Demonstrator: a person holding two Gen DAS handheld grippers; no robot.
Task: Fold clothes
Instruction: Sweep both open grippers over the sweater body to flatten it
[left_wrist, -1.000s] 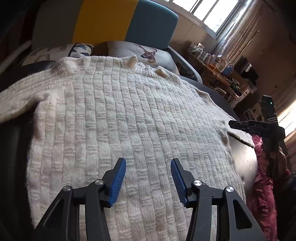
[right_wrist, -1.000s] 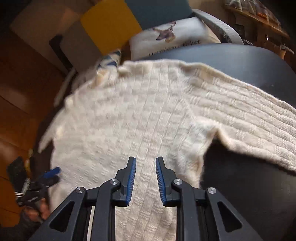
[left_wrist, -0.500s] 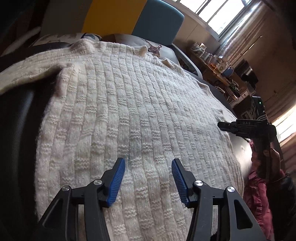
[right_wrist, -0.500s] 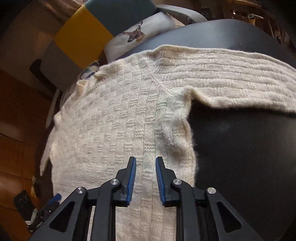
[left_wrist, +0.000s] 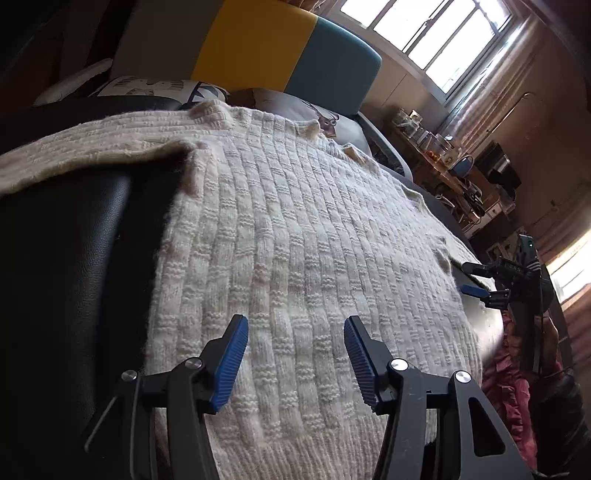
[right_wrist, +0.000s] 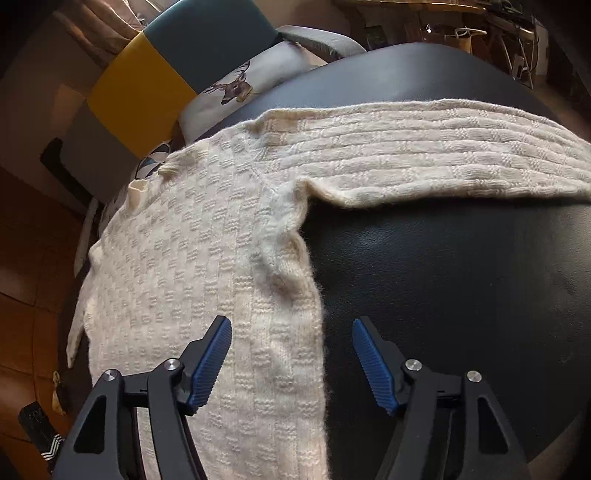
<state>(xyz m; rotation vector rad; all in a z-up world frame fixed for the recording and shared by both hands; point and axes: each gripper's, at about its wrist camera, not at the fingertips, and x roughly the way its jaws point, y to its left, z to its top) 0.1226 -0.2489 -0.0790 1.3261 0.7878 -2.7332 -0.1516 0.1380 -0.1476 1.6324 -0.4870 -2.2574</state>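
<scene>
A cream knitted sweater (left_wrist: 295, 229) lies spread flat on a black leather surface (left_wrist: 74, 258), both sleeves stretched out sideways. My left gripper (left_wrist: 295, 332) hovers open over the lower body of the sweater, near its left side edge, with nothing between its blue pads. In the right wrist view my right gripper (right_wrist: 291, 328) straddles the right side edge of the sweater (right_wrist: 221, 258) below the armpit. Its jaws are opening and the pads stand clear of the knit. The right sleeve (right_wrist: 443, 155) runs off to the right. The left wrist view shows the right gripper (left_wrist: 474, 279) at the far edge.
Two printed cushions, one with a deer (right_wrist: 236, 85), lie beyond the collar against a yellow and blue backrest (left_wrist: 280, 48). A crumpled red cloth (left_wrist: 506, 376) sits beside the surface at the right. A cluttered shelf (left_wrist: 443, 155) stands under the window. Bare black leather (right_wrist: 443, 295) lies right of the sweater.
The right gripper's jaws went from nearly shut to wide apart, and it slid to the sweater's right edge. The left gripper shifted toward the left edge, so more black leather shows.
</scene>
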